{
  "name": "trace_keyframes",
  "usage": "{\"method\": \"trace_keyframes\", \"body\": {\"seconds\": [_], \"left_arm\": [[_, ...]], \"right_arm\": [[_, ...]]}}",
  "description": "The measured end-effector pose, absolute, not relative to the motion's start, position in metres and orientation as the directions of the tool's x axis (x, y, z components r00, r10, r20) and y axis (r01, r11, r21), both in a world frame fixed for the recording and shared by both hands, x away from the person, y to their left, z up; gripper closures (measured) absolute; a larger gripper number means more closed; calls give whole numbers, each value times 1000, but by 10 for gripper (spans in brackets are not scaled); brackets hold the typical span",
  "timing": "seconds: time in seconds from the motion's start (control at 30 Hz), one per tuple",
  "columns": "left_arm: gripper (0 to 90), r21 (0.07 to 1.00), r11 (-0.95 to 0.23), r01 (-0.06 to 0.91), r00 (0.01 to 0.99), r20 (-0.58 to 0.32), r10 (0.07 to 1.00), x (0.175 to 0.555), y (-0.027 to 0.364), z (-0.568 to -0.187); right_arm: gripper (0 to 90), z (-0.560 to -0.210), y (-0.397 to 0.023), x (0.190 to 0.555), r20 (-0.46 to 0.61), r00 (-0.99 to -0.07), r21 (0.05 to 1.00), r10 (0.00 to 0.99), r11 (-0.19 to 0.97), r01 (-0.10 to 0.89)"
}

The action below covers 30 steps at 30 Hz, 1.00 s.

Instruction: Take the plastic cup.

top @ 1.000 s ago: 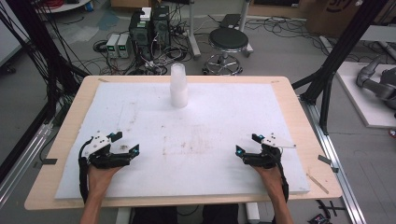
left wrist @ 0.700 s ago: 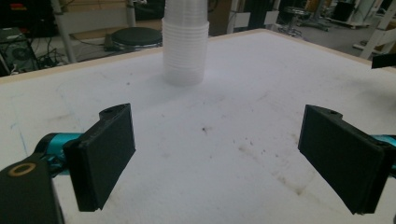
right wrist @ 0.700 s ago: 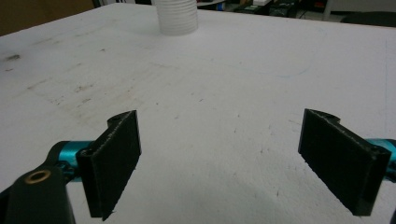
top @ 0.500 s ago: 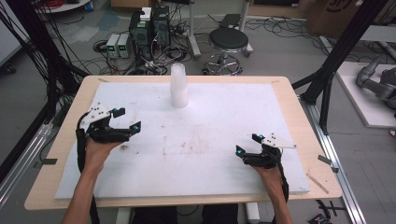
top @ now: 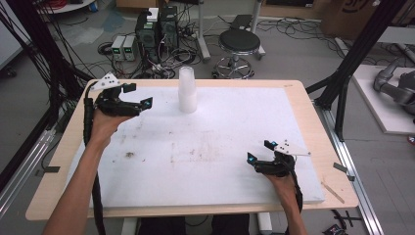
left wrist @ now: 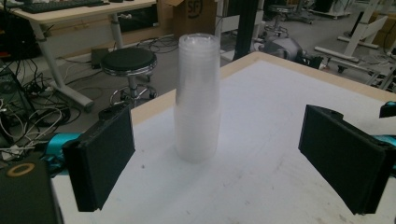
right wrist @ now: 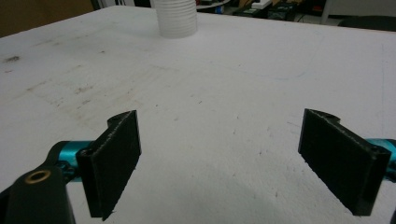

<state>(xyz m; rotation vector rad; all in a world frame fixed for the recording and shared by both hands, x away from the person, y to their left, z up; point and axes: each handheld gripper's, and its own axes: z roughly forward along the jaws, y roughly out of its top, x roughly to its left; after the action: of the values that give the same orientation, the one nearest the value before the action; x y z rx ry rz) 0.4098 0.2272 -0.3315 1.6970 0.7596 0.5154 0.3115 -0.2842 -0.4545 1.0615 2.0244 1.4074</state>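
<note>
High view overhead; both gripper views low, sharing the cup stack [left wrist: 197,98].

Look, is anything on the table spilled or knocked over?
Nothing is spilled or tipped. The stack of cups stands upright on the white board. The board just has a few dark smudges near its left side.

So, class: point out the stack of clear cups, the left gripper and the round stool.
stack of clear cups [left wrist: 197,100]: left gripper view, middle of the stack's side.
left gripper [top: 138,96]: high view, midway between its fingertips.
round stool [top: 239,41]: high view, centre of the black seat.
</note>
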Motion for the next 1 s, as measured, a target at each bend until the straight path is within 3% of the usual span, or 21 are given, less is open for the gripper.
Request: {"method": "trace_keyframes", "body": {"seconds": [0.57,1.0], "left_arm": [[104,955,-193,225,790,-63,610,494,204,-294],[104,930,-285,233,815,-27,579,532,180,-285]], "right_arm": [[131,-454,-285,311,66,-598,928,799,171,331],[131,-454,-284,310,57,-592,928,804,175,328]]}}
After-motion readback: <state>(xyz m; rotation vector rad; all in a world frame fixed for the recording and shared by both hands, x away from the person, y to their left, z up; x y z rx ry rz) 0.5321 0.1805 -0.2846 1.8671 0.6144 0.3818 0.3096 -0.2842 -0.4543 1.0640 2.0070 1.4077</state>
